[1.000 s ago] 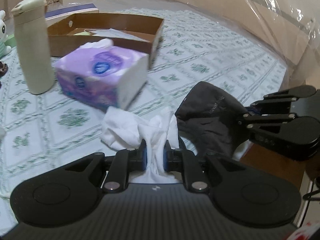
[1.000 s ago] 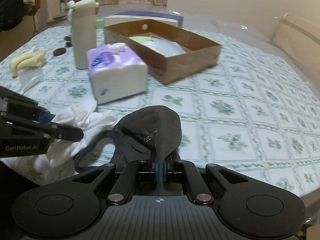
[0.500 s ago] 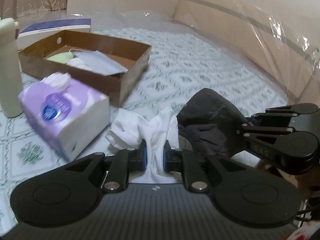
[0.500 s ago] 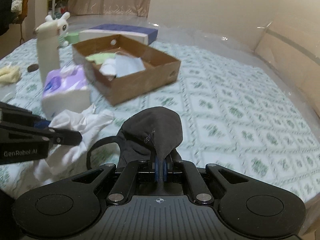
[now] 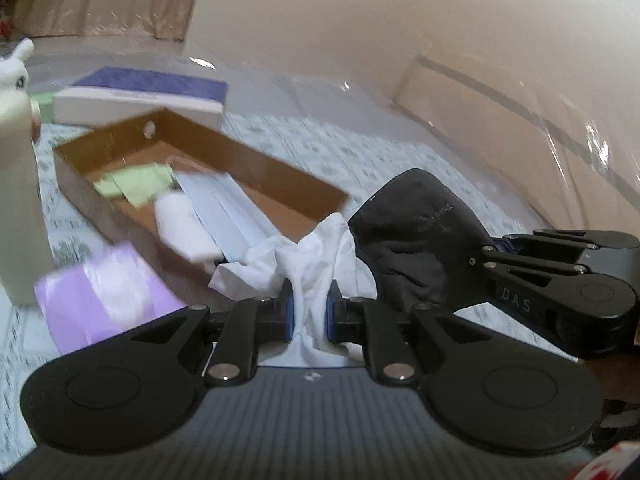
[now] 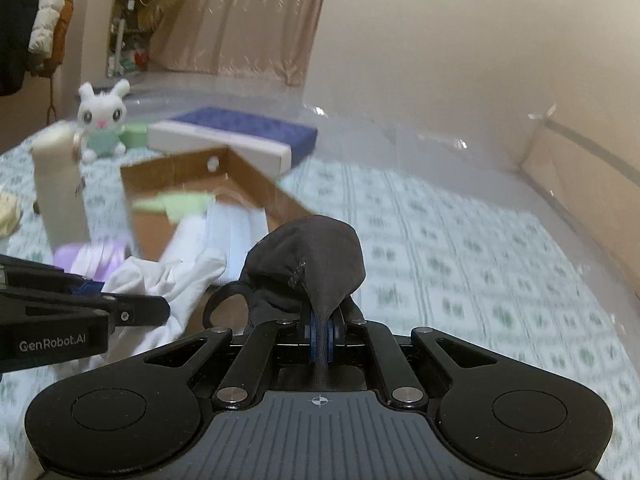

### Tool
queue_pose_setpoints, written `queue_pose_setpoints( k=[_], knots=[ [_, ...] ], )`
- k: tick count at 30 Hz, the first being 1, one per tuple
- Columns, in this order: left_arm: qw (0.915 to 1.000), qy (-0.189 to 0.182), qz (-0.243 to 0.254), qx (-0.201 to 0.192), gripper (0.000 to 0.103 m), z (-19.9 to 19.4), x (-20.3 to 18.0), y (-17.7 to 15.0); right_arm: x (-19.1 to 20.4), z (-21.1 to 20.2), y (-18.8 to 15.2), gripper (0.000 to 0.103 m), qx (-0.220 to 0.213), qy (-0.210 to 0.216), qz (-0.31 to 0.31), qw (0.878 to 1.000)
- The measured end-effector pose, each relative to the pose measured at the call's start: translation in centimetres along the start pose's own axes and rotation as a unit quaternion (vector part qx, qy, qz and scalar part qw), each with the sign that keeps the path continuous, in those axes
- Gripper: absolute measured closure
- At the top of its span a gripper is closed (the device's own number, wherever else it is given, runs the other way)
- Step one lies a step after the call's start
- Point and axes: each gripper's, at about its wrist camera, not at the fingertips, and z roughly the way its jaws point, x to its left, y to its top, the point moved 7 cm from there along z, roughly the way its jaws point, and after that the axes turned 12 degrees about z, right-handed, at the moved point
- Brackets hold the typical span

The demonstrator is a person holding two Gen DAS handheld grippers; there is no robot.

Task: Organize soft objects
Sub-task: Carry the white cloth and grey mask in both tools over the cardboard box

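Observation:
My left gripper (image 5: 310,308) is shut on a crumpled white cloth (image 5: 296,256) and holds it in the air just before the near end of an open brown cardboard box (image 5: 248,160). My right gripper (image 6: 320,336) is shut on a black face mask (image 6: 308,256), held beside the white cloth (image 6: 168,276). The box (image 6: 256,180) holds a green cloth (image 5: 136,184), a white roll (image 5: 180,224) and pale blue masks (image 5: 224,208). The right gripper also shows in the left wrist view (image 5: 496,256).
A purple tissue pack (image 5: 100,292) lies left of the box, by a tall cream bottle (image 5: 16,208). A blue-and-white flat box (image 6: 236,136) and a white plush bunny (image 6: 102,120) stand behind. A plastic-wrapped wall (image 5: 520,120) lies to the right.
Both grippers have lifted and moved forward toward the cardboard box with their cloth and mask. The box now looms closer and the tissue pack has slid to the lower left of view.

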Motion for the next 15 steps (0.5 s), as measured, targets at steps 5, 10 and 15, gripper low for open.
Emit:
queue_pose_setpoints(
  k=[5, 10, 15],
  knots=[
    [0.9993, 0.026, -0.014, -0.023, 0.09, 1.1, 3.2, 4.0, 0.9, 3.2, 4.2, 0.098, -0.014, 0.022, -0.005, 1.0],
    [0.9976, 0.052, -0.035, -0.029, 0.09, 2.9, 6.5, 6.7, 1.7, 6.9, 6.6, 0.098, -0.013, 0.049, 0.005, 0.999],
    [0.9968, 0.063, -0.043, -0.025, 0.09, 4.8, 8.3, 7.8, 2.1, 10.3, 7.6, 0.098, 0.004, 0.068, 0.032, 0.997]
  ],
)
